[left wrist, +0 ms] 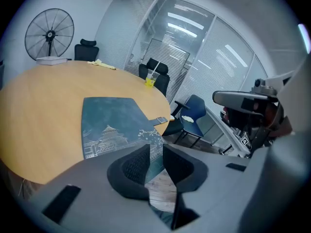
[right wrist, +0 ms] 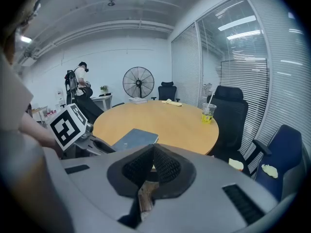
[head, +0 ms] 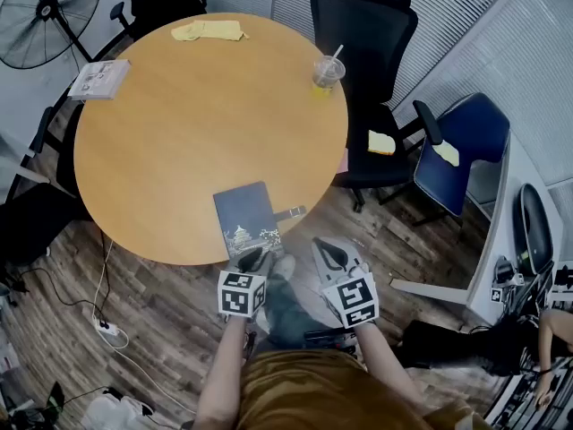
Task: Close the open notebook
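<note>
Round tan wooden table, person seated at its near side. The dark teal notebook with a white temple drawing on its cover is seen lying flat at the table's near edge, cover up. It is judged to be closed already. Its thin strap with a metal clasp is left loose, trailing off to the right.

Left tongs: brought up to the notebook's near edge. The jaws are held partly apart, about halfway. A near corner of the notebook, which appears to overhang the table, is framed in the gap. No pad can be made out pressing on it, though the angle is poor and a light touch cannot be ruled out.

Right tongs: held off the table to the right of the notebook. The jaws are brought fully together and nothing is gripped.

Risks noted:
- The cover alone could be caught by the left jaws, and the notebook could be reopened if they were lifted.
- The overhanging corner could be dragged nearer, and the notebook tipped off the edge to the floor.
- The loose strap could be snagged by the right tongs, and the notebook swung round.
</note>
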